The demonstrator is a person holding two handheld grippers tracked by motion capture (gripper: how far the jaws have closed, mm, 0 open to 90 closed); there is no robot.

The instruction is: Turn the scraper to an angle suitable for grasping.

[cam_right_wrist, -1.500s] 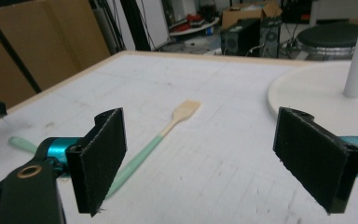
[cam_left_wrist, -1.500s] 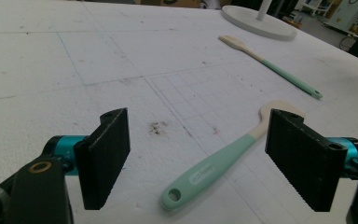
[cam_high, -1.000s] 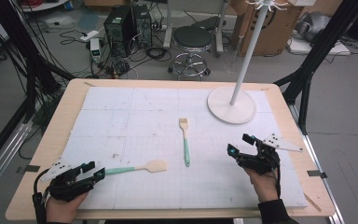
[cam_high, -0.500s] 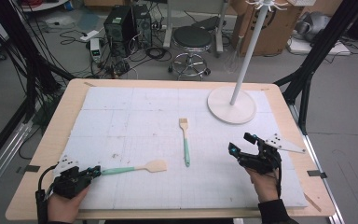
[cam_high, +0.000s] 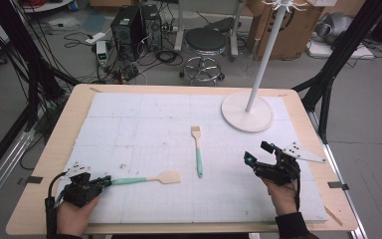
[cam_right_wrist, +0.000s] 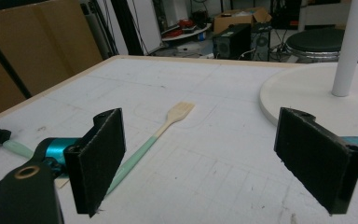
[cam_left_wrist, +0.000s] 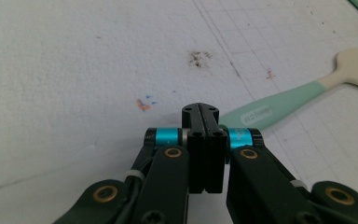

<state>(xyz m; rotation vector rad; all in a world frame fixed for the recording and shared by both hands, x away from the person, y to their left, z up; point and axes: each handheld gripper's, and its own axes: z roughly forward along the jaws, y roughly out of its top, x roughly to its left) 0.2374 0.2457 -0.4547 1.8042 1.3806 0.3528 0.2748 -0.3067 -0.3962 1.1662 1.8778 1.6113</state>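
Note:
A spatula with a mint handle and a cream blade lies on the white mat at the front left. My left gripper is shut at the end of that handle. In the left gripper view the jaws are pressed flat together with nothing between them. The handle runs off from just behind the right jaw, and I cannot tell whether it touches. A second mint-handled turner lies mid-table. My right gripper rests at the front right, open and empty, looking at the turner.
A white stand with a round base and a tall pole occupies the back right of the mat. The wooden table edge frames the mat. A stool, computer cases and cables are on the floor beyond.
My left gripper's jaws stood open around the spatula's handle end a second ago and are now shut. The right gripper and both utensils have stayed put.

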